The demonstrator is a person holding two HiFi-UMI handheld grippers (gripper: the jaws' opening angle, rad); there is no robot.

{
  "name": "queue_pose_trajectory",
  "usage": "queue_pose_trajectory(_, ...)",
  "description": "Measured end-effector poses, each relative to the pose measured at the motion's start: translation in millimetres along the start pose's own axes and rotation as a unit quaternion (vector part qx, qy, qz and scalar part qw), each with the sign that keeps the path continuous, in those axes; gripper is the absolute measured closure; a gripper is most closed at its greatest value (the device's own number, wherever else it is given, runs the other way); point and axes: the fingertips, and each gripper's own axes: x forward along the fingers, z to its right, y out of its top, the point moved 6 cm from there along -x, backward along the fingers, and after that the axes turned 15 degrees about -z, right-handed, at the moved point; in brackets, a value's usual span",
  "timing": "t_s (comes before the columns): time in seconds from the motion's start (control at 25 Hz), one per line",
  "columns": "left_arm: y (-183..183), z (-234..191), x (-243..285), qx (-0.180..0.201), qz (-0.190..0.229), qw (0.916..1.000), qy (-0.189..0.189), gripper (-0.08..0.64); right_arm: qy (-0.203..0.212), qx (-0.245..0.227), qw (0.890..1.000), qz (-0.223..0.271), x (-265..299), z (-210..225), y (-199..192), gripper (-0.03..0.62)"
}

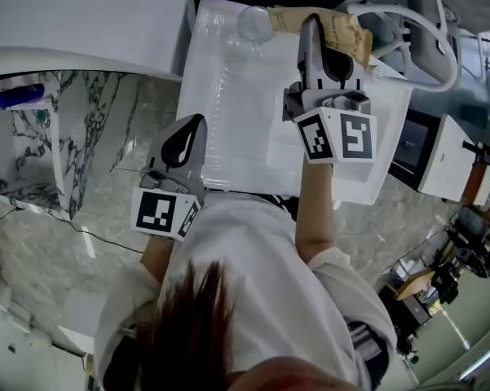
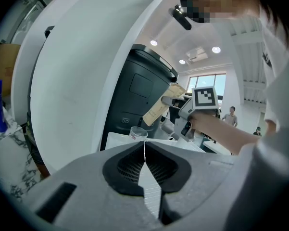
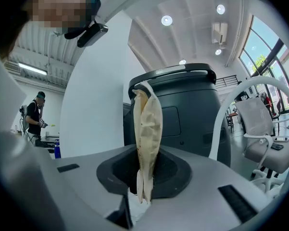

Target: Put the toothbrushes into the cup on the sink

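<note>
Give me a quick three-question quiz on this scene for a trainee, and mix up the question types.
1. True or false: the right gripper is shut on a tan paper packet.
2. The left gripper has its jaws: A) wide apart; B) together with nothing between them; C) clamped on a toothbrush.
3. In the head view, which gripper is nearer the clear cup on the white table?

Key: 1 true; 2 B; 3 the right gripper.
</note>
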Motion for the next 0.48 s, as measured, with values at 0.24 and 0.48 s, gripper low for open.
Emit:
queue_pose_trajectory(0.24, -1.7, -5.6, 0.1, -0.004, -0.003, 1.0000, 0.003, 0.543, 0.002, -0.006, 1.000, -0.028, 19.5, -0.8, -20.5, 0.538)
queue_pose_trajectory(0.48, -2.9, -7.0, -0.5, -0.006, -0.004, 1.0000, 0.003, 0.543, 0.005, -0.012, 0.999, -0.052, 34.7, -2.8, -39.1, 0.540)
